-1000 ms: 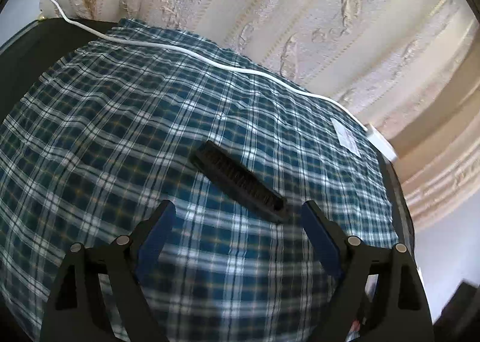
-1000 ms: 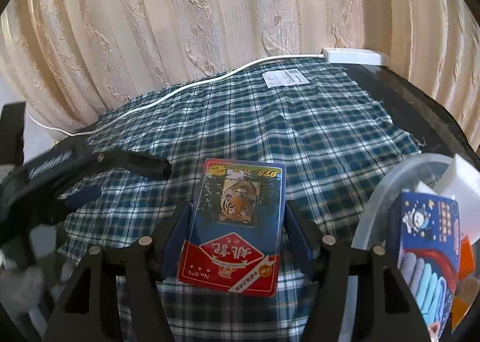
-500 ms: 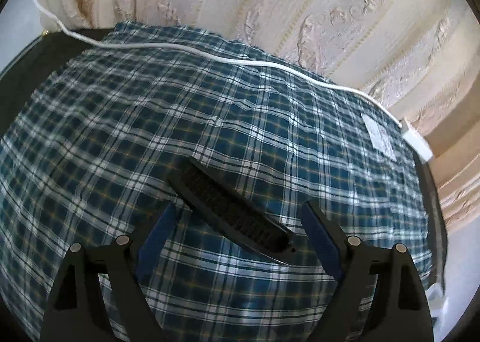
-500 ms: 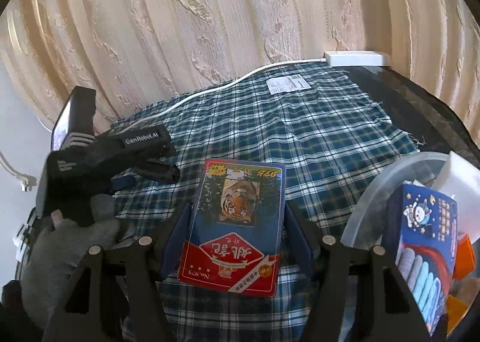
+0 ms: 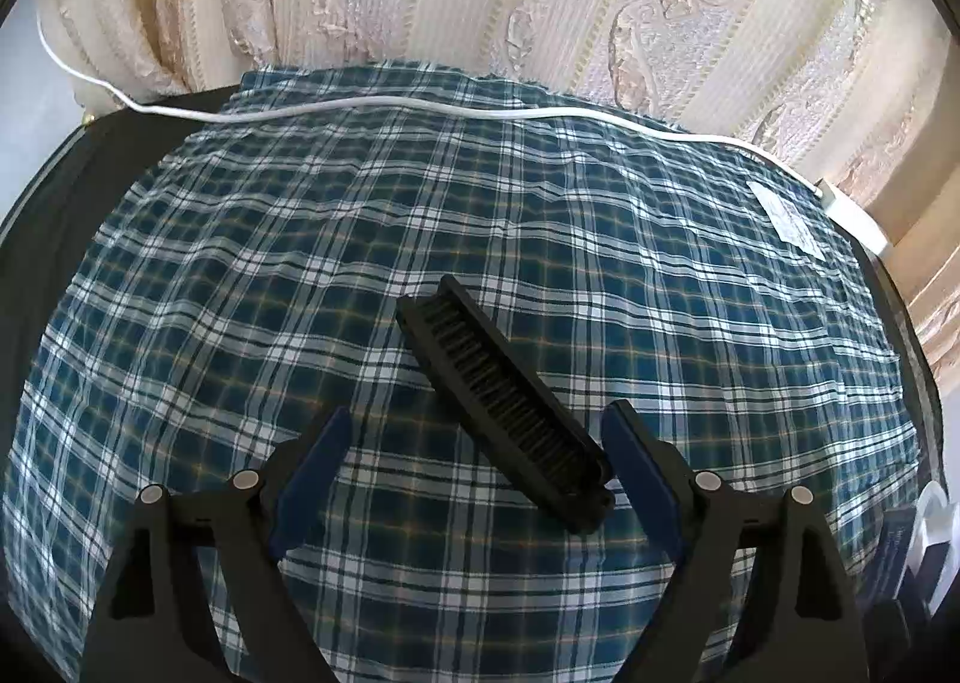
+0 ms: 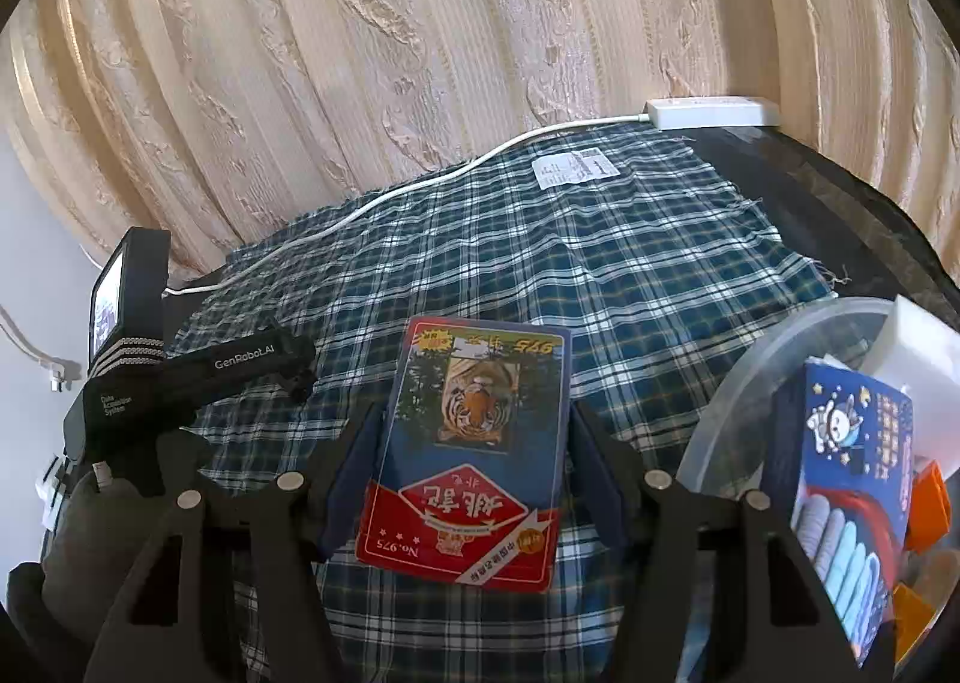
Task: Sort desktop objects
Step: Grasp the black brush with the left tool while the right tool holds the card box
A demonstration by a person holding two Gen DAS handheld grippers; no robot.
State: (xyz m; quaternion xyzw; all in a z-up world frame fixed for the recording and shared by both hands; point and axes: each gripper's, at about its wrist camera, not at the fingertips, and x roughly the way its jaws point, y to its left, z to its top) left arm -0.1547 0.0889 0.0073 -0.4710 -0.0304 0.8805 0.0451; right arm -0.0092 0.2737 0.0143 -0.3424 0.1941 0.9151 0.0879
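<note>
A black folding comb [image 5: 501, 395] lies slantwise on the blue plaid cloth [image 5: 300, 293]. My left gripper [image 5: 474, 443] is open, its fingers wide on either side of the comb's near end, just above the cloth. My right gripper [image 6: 474, 443] is shut on a card box with a tiger picture [image 6: 474, 443], held above the cloth. The left gripper's body [image 6: 198, 377] shows at the left of the right wrist view.
A clear plastic tub [image 6: 762, 377] at the right holds a blue box [image 6: 846, 479] and orange pieces. A white cable [image 5: 420, 107] and power strip [image 6: 708, 113] run along the cloth's far edge by the curtain. A white label [image 5: 786, 212] lies on the cloth.
My left gripper has turned and moved in on the comb, which now lies between its fingers. My right gripper still holds the card box and has risen slightly.
</note>
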